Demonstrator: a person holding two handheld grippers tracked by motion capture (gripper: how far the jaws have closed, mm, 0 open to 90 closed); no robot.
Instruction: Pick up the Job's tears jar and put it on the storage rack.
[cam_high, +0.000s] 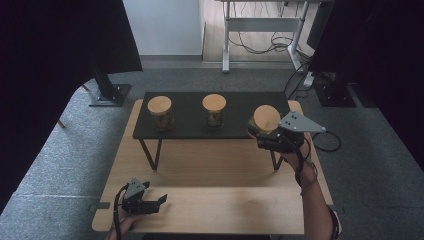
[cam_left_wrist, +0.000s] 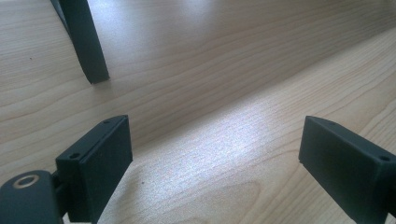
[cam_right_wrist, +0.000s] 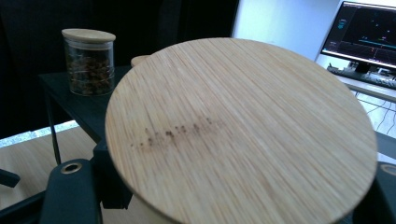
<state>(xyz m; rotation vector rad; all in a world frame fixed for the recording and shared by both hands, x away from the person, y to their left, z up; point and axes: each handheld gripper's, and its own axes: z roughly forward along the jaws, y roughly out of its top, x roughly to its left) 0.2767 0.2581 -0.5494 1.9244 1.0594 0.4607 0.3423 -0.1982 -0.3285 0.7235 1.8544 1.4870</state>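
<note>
Three glass jars with round wooden lids belong to a low black shelf on the wooden table. The left jar and middle jar stand upright on it. The right jar is tilted over the shelf's right end, and my right gripper is shut on its body. In the right gripper view its lid is close up between the jaws of the right gripper. My left gripper rests open at the table's front left, with bare wood between the jaws of the left gripper.
A black shelf leg stands just ahead of the left gripper. Another jar shows on the shelf's far end, beside a lid edge. A lit monitor is at the right. Grey carpet surrounds the table.
</note>
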